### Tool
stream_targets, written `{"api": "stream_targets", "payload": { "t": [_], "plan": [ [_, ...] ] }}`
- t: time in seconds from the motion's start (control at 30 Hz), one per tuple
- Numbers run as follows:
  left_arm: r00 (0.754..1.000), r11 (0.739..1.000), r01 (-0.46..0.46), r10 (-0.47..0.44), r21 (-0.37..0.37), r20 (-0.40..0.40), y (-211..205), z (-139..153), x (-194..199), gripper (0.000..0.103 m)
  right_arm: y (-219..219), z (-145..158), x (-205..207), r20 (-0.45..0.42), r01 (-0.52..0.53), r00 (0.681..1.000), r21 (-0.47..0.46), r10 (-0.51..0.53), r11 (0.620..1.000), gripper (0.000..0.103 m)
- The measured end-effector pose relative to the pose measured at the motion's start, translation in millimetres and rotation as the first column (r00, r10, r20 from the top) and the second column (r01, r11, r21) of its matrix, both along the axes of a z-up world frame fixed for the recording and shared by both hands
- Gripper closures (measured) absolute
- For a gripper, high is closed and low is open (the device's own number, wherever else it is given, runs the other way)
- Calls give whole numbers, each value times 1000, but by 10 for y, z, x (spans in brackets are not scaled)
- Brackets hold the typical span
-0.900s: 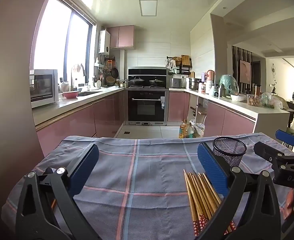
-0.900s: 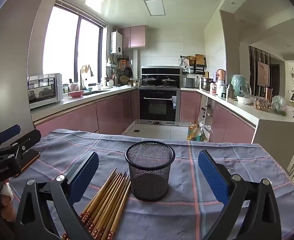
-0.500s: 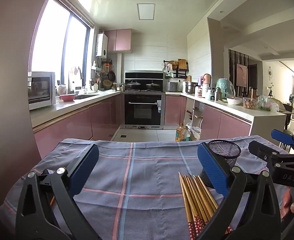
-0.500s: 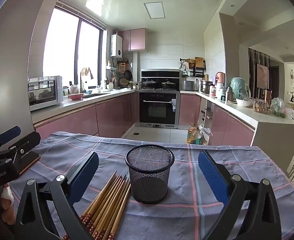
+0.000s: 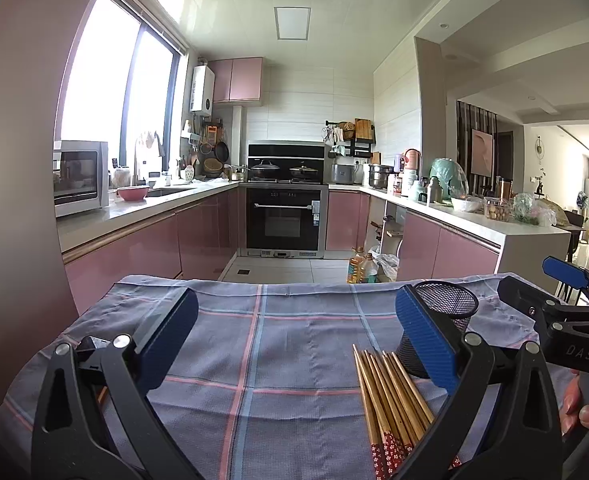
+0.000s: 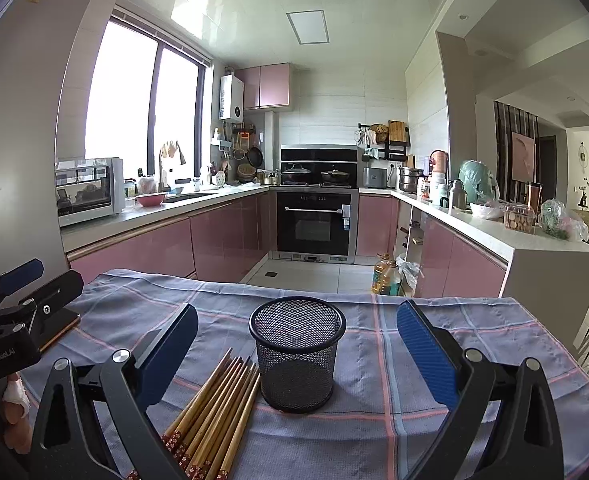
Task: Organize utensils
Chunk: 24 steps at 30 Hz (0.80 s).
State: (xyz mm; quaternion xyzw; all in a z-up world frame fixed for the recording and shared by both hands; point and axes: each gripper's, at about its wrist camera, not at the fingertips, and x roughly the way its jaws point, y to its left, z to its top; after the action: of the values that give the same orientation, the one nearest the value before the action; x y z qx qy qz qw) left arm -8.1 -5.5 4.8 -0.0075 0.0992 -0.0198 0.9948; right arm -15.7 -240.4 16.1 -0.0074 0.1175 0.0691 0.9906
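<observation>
Blue-padded left gripper (image 5: pixel 294 328): spread wide, empty | right gripper (image 6: pixel 296 340): spread wide, empty

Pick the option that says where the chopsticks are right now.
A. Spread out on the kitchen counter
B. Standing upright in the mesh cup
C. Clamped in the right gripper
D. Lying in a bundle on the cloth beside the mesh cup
D: the chopsticks lie bundled flat on the checked cloth just beside the empty mesh cup.
</observation>
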Motion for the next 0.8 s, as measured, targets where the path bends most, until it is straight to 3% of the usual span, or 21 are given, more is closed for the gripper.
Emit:
{"api": "stream_targets", "payload": {
  "t": [0.8],
  "plan": [
    [1000,1000,6,-6,-3,0,-65,-35,3,6,-4,-8,12,6,3,1000,3,-3,1000,7]
  ]
}}
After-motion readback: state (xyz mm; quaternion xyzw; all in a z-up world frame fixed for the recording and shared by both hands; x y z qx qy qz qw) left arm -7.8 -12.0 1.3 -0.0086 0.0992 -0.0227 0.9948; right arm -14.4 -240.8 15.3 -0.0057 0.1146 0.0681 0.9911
